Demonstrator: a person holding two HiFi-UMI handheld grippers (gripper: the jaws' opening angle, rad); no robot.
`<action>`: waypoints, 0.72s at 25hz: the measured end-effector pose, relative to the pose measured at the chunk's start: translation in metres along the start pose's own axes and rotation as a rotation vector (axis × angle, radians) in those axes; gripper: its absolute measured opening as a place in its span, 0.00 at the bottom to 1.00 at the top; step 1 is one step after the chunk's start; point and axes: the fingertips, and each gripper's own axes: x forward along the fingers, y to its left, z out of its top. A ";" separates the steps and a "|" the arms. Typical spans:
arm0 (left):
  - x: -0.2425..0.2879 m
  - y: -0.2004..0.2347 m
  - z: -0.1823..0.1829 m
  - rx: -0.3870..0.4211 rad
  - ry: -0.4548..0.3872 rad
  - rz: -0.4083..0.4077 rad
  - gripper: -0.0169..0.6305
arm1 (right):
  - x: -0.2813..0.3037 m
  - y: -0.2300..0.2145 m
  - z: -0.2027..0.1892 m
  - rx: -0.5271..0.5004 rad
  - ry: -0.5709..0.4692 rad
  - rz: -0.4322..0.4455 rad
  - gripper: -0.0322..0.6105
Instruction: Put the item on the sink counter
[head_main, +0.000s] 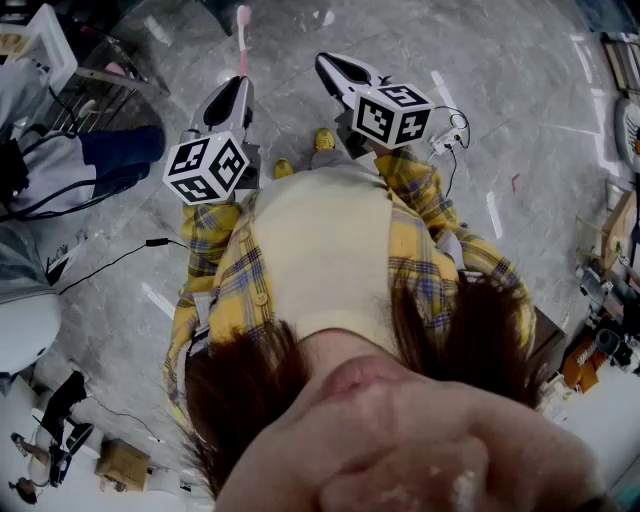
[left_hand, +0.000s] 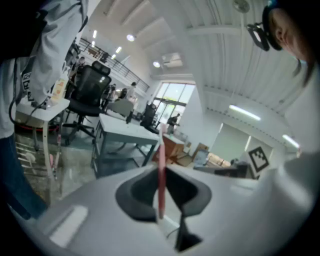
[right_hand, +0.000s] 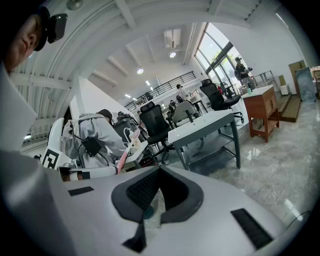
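Clearly, with no sink counter in view, the pink toothbrush (head_main: 242, 40), upright near the top centre and pinched between the fingers (left_hand: 136, 195) of the left gripper (head_main: 236, 88), needs a firm, steady hold while carried there, the right gripper (head_main: 338, 68) having its fingers closed together on nothing.
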 end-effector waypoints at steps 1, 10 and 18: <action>0.001 0.000 0.001 0.001 -0.001 0.001 0.10 | 0.001 -0.001 0.001 0.000 -0.001 0.001 0.07; 0.005 0.002 0.001 0.005 -0.002 0.019 0.10 | 0.003 -0.007 0.004 -0.010 -0.009 0.000 0.07; 0.019 -0.005 -0.004 0.000 0.012 0.040 0.10 | 0.003 -0.025 0.004 0.024 0.008 0.009 0.07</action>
